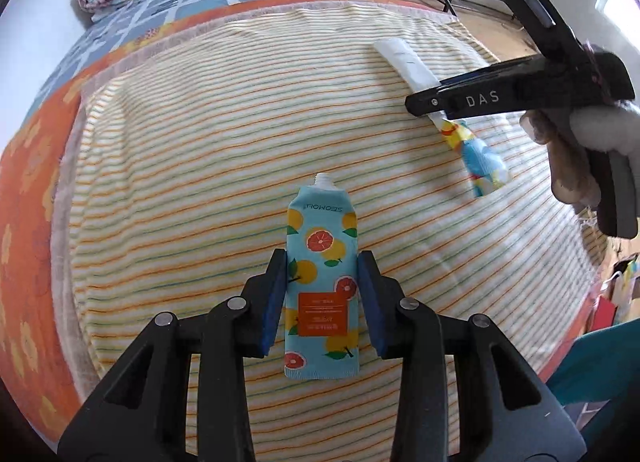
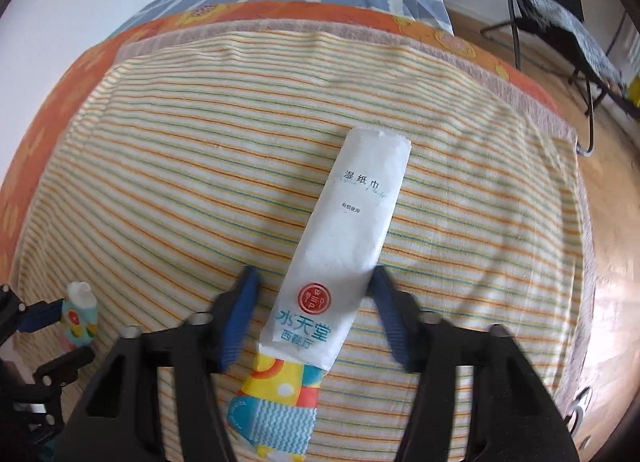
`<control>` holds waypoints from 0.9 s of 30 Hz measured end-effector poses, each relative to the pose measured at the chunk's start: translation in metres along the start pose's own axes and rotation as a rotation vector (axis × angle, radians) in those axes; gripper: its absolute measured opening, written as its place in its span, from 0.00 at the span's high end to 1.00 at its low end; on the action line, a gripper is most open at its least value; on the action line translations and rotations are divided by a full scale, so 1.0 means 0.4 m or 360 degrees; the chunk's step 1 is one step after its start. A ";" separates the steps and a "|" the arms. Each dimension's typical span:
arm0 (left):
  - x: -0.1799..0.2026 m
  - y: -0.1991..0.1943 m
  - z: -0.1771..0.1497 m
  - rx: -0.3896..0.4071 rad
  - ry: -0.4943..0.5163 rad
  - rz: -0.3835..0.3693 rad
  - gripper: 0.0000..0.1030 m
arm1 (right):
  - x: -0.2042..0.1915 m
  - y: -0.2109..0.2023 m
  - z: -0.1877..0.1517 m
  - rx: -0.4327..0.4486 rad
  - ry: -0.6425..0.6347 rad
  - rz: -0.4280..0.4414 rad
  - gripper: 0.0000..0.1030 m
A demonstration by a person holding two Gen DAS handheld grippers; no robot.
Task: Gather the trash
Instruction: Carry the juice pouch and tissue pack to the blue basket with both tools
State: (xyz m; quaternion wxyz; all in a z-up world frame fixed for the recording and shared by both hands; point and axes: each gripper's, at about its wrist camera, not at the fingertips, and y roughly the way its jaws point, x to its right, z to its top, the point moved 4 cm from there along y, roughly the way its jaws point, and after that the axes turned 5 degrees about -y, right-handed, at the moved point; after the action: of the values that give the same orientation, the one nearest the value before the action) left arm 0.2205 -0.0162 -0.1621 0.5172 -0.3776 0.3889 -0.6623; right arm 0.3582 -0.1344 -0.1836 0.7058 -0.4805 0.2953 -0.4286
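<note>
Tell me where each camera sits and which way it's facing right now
Left wrist: on the left hand-held gripper, facing forward over the striped cloth; its fingers straddle the fruit-print tube; the right hand-held gripper shows upper right.
Right wrist: on the right hand-held gripper, fingers straddling the white wet-wipe packet overlapping a colorful packet.
Shared: cloth, tube, both packets.

On the striped cloth (image 1: 180, 150) a tube (image 1: 321, 282) lies between the fingers of the left tongs (image 1: 322, 282), while to its right a wet-wipe packet (image 2: 352, 246), overlapping a patterned wrapper (image 2: 276, 410), lies between the fingers of the right tongs (image 2: 316, 314).
</note>
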 end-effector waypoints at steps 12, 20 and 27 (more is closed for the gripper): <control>0.011 -0.082 -0.014 0.0042 -0.0042 -0.0018 0.66 | 0.013 -0.122 -0.061 0.0111 0.0044 0.0178 0.84; 0.053 -0.216 -0.064 0.0123 -0.0043 -0.0048 0.66 | -0.032 -0.329 -0.142 0.0273 0.0043 0.0328 0.84; 0.102 -0.330 -0.153 0.0184 -0.0055 -0.0078 0.66 | -0.081 -0.479 -0.258 0.0385 0.0054 0.0449 0.84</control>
State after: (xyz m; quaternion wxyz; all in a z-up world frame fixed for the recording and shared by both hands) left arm 0.1061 -0.0272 -0.0637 0.5284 -0.3679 0.3315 -0.6896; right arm 0.1964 -0.1822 -0.0427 0.8064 -0.3388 0.3179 -0.3659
